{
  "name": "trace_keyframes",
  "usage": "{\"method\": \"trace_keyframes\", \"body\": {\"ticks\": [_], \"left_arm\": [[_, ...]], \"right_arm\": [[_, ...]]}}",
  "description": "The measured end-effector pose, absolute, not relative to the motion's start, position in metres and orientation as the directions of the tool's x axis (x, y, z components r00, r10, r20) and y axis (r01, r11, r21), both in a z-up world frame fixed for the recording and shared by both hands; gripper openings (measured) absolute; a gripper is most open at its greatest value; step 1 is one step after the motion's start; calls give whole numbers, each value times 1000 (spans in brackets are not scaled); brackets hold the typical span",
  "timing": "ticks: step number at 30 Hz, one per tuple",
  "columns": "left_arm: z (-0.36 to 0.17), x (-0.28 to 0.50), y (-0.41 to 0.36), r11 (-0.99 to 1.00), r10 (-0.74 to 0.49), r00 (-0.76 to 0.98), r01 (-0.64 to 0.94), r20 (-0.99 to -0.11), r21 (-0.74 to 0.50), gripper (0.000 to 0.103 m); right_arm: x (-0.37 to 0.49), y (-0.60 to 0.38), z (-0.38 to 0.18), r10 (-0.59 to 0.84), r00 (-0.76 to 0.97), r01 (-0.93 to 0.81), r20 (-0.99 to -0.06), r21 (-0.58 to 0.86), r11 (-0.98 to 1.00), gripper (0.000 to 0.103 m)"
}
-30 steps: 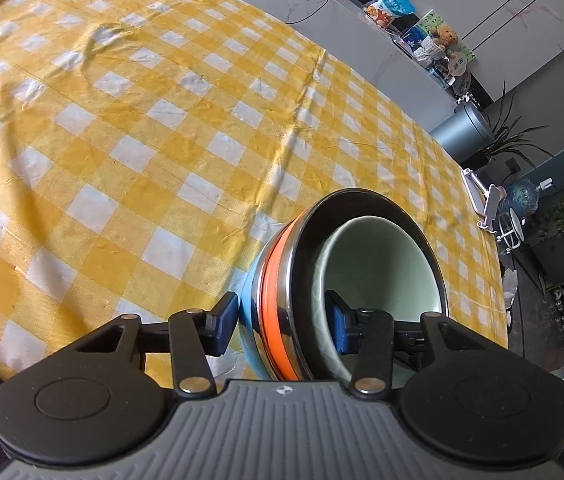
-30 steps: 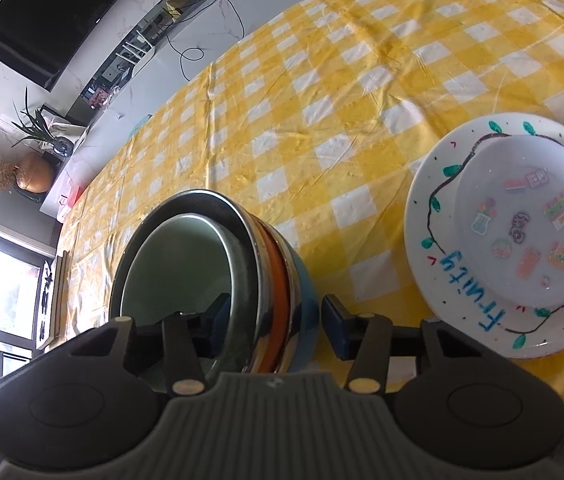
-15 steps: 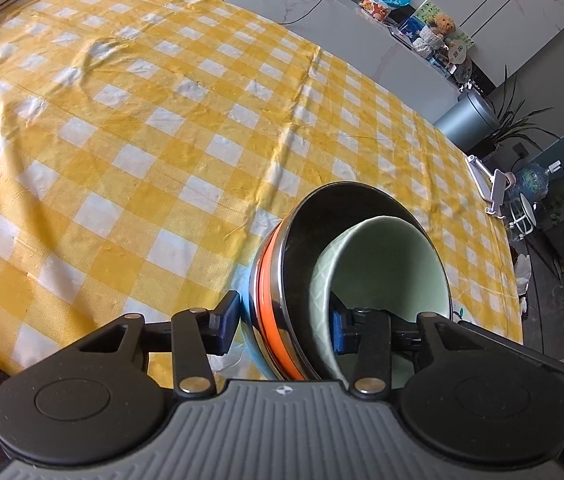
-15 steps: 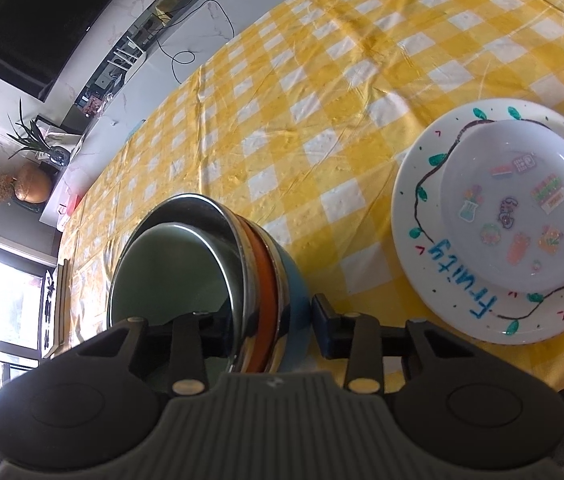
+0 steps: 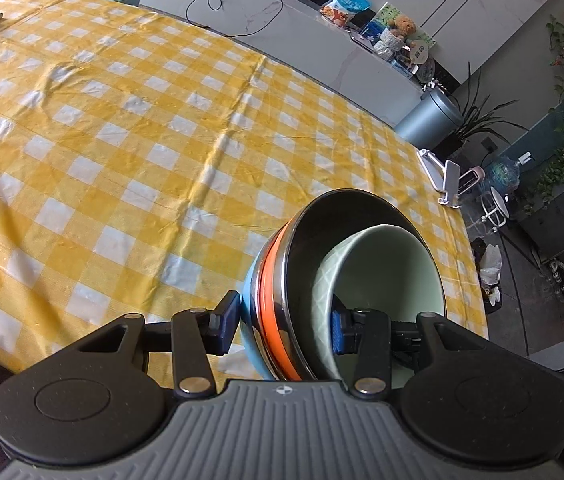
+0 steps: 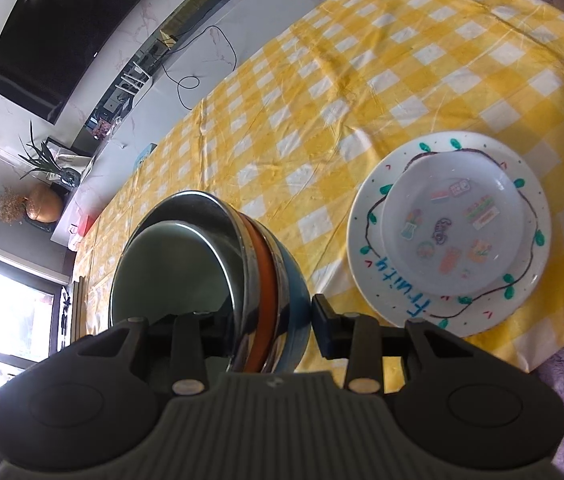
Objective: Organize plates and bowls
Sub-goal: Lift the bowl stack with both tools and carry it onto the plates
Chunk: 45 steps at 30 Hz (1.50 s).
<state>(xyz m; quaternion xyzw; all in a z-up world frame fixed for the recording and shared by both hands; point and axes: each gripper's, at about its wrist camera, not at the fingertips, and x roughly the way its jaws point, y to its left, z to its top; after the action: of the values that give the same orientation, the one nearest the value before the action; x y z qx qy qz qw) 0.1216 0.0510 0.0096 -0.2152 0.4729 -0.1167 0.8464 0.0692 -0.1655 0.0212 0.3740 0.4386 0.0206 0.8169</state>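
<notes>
the left gripper (image 5: 282, 326) clamps one side of a nested stack of bowls (image 5: 346, 280): its left finger sits against the blue outer wall, and its right finger reaches inside the pale green bowl (image 5: 386, 276) and presses on that bowl's inner wall. the stack fills the lower middle of the left wrist view, reaching right of centre, in front of the yellow checked tablecloth (image 5: 130, 152).

the right gripper (image 6: 270, 328) grips the opposite side of the same stack (image 6: 218, 272). its right finger lies on the blue bowl (image 6: 292, 280) outside and its left finger goes down inside the stack, where shadow hides its tip. the jaws stand fairly narrow, closed on the rims.

the stack is tipped well over on its side. in the left view the mouths face the right of the frame and slightly up, with the rims running as near-upright ovals. in the right view the mouths face the left of the frame. from outside in, the layers read blue, a steel rim, an orange band (image 5: 270, 292), another steel bowl (image 5: 314, 248) with a dark inside, then the green one.

at the right of the right wrist view a white plate (image 6: 378, 280) with a drawn vine and blue writing lies flat on the cloth, and a smaller clear plate (image 6: 454, 232) with little pictures rests on it. these are apart from the stack.
</notes>
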Motion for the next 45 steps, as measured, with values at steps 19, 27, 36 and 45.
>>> {"method": "trace_keyframes", "body": {"ticks": [19, 27, 36, 45], "left_arm": [[17, 125, -49, 837, -532, 462, 161, -709, -523, 48], [4, 137, -61, 841, -529, 431, 153, -731, -518, 47], [-3, 145, -65, 847, -521, 414, 141, -747, -512, 47], [-8, 147, -63, 843, -527, 404, 133, -748, -522, 47]], "right_arm": [[25, -268, 40, 216, 714, 393, -666, 636, 664, 37], [36, -283, 22, 217, 693, 430, -687, 636, 641, 37], [45, -289, 8, 229, 676, 446, -701, 636, 630, 37], [48, -286, 5, 225, 666, 453, -711, 625, 635, 37]]}}
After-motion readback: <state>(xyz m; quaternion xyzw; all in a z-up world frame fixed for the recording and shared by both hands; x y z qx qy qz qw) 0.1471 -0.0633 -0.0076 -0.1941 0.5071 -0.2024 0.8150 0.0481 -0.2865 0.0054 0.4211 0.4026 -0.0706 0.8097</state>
